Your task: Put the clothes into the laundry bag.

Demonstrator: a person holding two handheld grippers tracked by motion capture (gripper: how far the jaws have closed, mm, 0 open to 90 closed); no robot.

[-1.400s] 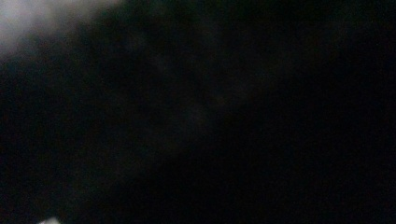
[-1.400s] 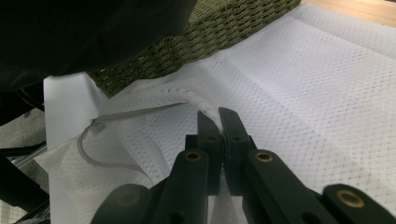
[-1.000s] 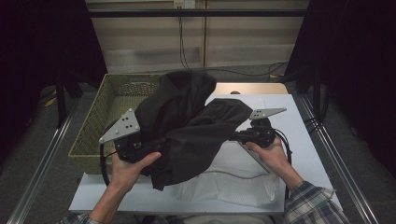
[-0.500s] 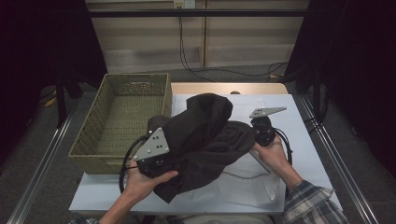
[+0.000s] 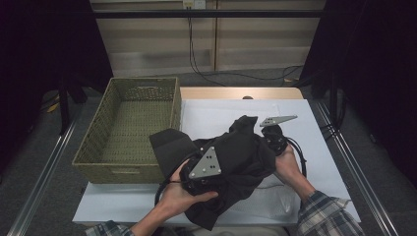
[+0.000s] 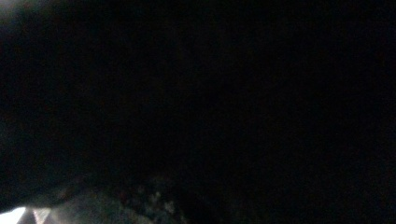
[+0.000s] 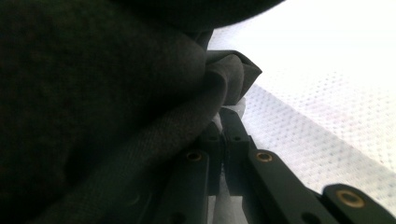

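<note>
On the white table (image 5: 314,128), both hands hold tongs low; right tongs (image 7: 223,122) pinch the black cloth (image 5: 236,157), left unclear.

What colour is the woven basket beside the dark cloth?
The woven rectangular basket is olive green, clearest in the high view.

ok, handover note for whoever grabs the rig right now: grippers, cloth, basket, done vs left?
Right hand-held gripper: jaws closed on a fold of the black garment.
Left hand-held gripper: buried in the garment; its own view is dark, so the jaw state cannot be told.
Garment: bunched on the white table cover, beside the wicker basket, not in it.
Done: garment gripped and gathered on the table.
Left: probably fold or spread it. Confirm the left grip before pulling.
</note>
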